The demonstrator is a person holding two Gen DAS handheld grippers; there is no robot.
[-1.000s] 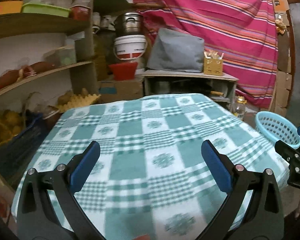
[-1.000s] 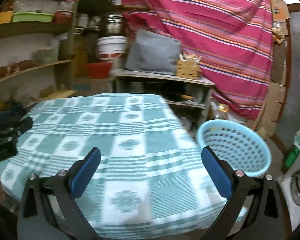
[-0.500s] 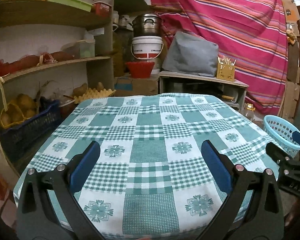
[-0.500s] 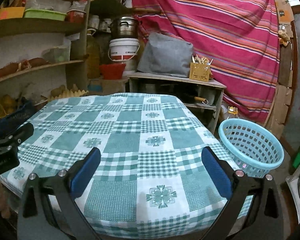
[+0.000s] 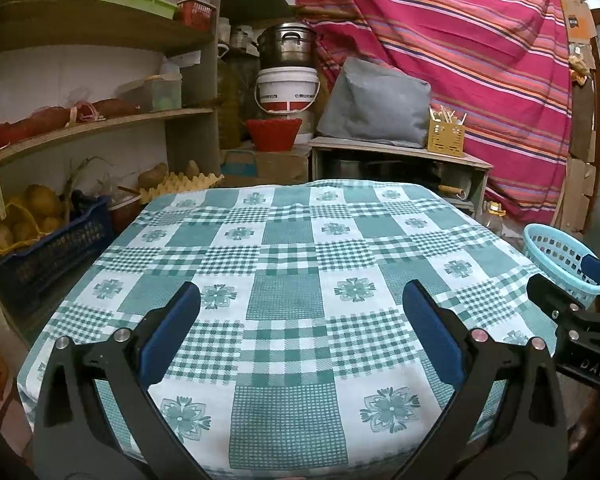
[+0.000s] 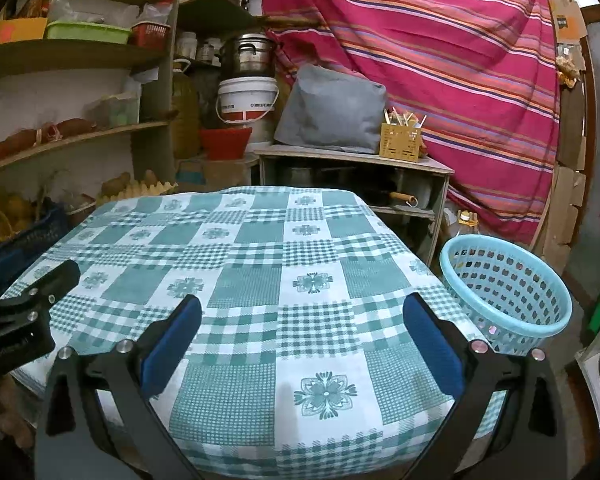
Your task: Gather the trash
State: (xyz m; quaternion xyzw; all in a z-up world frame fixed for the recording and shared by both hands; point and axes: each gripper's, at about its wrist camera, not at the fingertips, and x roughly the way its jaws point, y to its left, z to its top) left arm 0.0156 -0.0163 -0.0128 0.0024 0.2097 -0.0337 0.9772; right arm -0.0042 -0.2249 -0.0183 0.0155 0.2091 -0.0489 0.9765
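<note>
Trash is what we came to collect, yet we can see none on the checked tablecloth (image 5: 296, 264), which lies bare from near edge to far edge in both wrist views. The pale blue basket (image 6: 508, 284) stands on the floor just beside the table's right edge, apart from the cloth and lower than it, which we judge suits dropping scraps in off that side. We hold the left gripper (image 5: 300, 320) and the right gripper (image 6: 302, 320) side by side at the near edge, both with fingers spread wide and nothing between them. We cannot tell from these views what the basket holds. With no scrap ahead of either claw, we judge the table's share of the work finished, or else not yet begun.
</note>
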